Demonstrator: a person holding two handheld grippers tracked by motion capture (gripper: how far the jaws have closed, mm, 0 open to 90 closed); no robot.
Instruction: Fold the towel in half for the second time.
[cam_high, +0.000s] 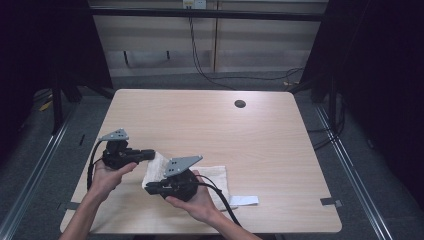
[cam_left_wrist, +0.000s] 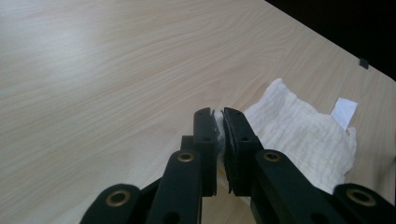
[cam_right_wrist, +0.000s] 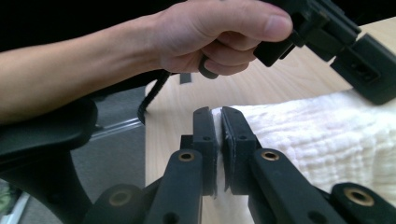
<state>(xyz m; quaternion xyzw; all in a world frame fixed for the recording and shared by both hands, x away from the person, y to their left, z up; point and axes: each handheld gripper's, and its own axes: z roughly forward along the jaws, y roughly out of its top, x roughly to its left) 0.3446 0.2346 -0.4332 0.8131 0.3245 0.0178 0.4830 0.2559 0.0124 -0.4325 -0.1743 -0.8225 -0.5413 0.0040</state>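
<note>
A white waffle-weave cloth (cam_high: 218, 176) lies on the wooden table (cam_high: 200, 125) near its front edge, partly folded, with a white label (cam_high: 244, 200) at its right end. My left gripper (cam_high: 151, 154) is shut on the cloth's (cam_left_wrist: 299, 130) far-left corner; white fabric shows between the closed jaws of that gripper (cam_left_wrist: 219, 122). My right gripper (cam_high: 150, 188) is shut on the near-left corner of the cloth (cam_right_wrist: 327, 135), whose edge is pinched between its jaws (cam_right_wrist: 218, 120). The two grippers are close together, both at the cloth's left end.
A round cable hole (cam_high: 240, 104) sits in the table's far right part. Cables trail from both grippers toward the front edge. In the right gripper view, the person's left hand (cam_right_wrist: 219, 32) holds the other gripper just above the cloth.
</note>
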